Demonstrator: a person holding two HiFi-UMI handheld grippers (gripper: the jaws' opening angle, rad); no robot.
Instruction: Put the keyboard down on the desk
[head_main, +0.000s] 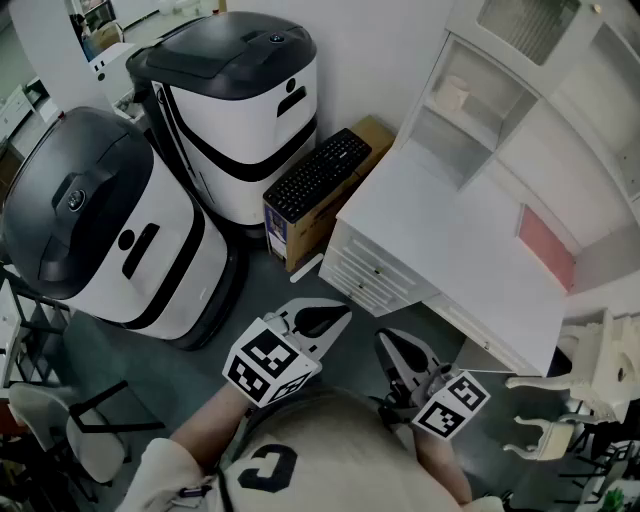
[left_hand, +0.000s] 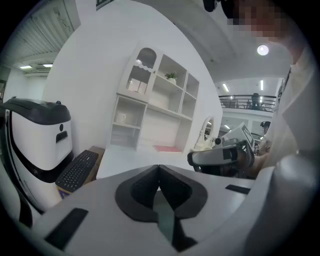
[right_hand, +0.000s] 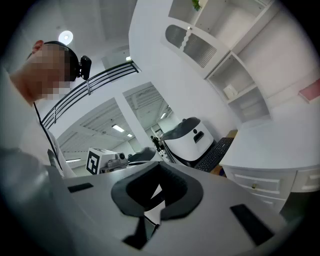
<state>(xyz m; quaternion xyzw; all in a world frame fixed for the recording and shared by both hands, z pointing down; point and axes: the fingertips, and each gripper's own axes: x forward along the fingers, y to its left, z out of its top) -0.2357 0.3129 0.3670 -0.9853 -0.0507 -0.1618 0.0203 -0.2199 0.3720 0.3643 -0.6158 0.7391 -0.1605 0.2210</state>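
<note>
Left gripper & right gripper are both shut tight w/ nothing in them. You hold them close to you, well apart from the keyboard. The big white desk is on the right. Two white-and-black machines stand on the left. Between them & the desk sits a brown box, far from you. The black keyboard lies on top of that box, not on the desk. So the job looks not begun yet. Next you'd need to open both, reach fwd, and take the keyboard by its two ends w/o bumping the desk corner.
</note>
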